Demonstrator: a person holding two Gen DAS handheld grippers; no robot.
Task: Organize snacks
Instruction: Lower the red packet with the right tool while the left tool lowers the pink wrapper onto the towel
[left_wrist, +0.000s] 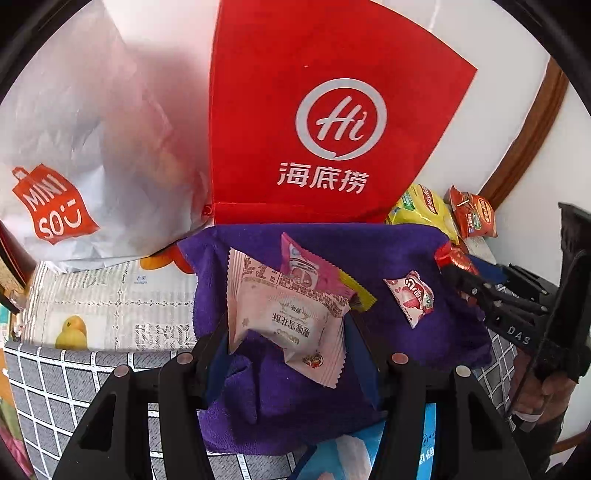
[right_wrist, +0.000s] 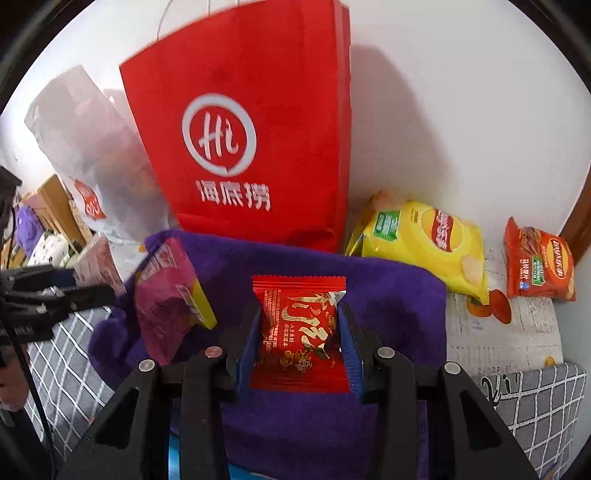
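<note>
Two grippers: each works over the purple towel (right_wrist: 388, 295) spread on the bench (right_wrist: 535, 398), in front of the red bag (right_wrist: 240, 147).
Right gripper (right_wrist: 301, 347): fingers closed most of the way on the red snack packet (right_wrist: 295, 332), one pad on each side edge, the packet flat between them above the towel's middle.
Left gripper (left_wrist: 288, 354): fingers spread wide around the pale pink packet (left_wrist: 288, 317); whether they grip it cannot be told.
Other snacks: a magenta packet (left_wrist: 306, 269) lies partly under the pale one; a small strawberry candy (left_wrist: 410, 295) sits alone toward the towel's right edge; a yellow chip bag (right_wrist: 424, 240) and an orange chip bag (right_wrist: 539, 266) lie off the towel near the bench's back right corner.
Step in hand: probably carrying the red packet to its place.
Doing it well: keep the squeeze light so the contents stay whole, hold the packet level, and steer clear of the left gripper close by.
</note>
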